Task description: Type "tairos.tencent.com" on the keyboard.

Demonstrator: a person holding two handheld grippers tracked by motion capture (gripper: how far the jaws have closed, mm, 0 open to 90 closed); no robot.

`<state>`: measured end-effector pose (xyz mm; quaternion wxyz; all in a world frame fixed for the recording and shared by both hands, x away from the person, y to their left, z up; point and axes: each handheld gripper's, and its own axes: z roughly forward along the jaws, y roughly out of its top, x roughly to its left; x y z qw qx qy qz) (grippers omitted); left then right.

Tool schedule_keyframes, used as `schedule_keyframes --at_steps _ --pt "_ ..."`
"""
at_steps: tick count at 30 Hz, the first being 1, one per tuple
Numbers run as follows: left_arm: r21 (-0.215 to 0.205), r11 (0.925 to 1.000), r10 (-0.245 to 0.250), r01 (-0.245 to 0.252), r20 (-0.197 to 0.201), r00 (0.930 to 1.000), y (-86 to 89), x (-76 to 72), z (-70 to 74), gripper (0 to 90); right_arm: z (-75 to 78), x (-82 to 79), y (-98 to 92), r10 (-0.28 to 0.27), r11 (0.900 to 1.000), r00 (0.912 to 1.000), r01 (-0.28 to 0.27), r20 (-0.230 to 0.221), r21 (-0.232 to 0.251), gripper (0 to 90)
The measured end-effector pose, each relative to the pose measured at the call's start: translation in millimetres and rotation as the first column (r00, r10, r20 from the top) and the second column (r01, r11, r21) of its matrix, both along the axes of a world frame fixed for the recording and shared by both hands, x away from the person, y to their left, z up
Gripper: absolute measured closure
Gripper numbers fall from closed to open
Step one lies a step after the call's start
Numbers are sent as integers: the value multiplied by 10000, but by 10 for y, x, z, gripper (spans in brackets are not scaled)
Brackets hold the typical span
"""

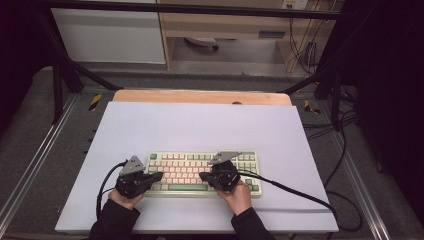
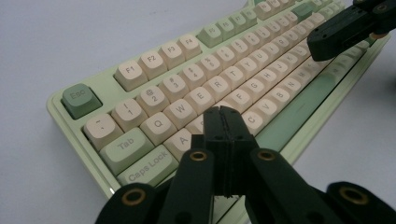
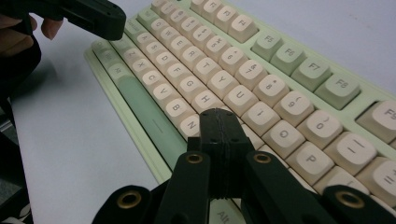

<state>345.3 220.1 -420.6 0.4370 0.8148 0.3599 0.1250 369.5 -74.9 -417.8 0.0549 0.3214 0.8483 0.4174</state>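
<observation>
A pale green keyboard (image 1: 200,172) with cream and green keys lies on the white sheet near the table's front. My left gripper (image 1: 159,176) is shut with nothing in it, its tip over the keyboard's left end; in the left gripper view the closed tips (image 2: 223,113) hover above the keyboard (image 2: 154,93) near the S and D keys. My right gripper (image 1: 202,176) is shut too and empty, pointing left over the right half; in the right gripper view its tips (image 3: 219,115) sit above the keyboard (image 3: 261,79) around the J, K and M keys.
The white sheet (image 1: 200,127) covers most of the table, with a wooden edge (image 1: 200,96) at the back. Black cables (image 1: 295,192) trail off to the right from the right gripper. A black frame and a shelf stand beyond the table.
</observation>
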Motion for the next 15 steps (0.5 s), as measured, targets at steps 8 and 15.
schedule_keyframes --at_steps 8,15 --pt "-17 10000 12 -12 13 10000 4 -1 2 900 -67 -1 81 104 9998 9999 -105 -63 -143 900" --pt "-15 10000 10 -10 15 10000 2 -2 2 900 -101 0 93 75 9996 9999 -77 -72 -269 900"
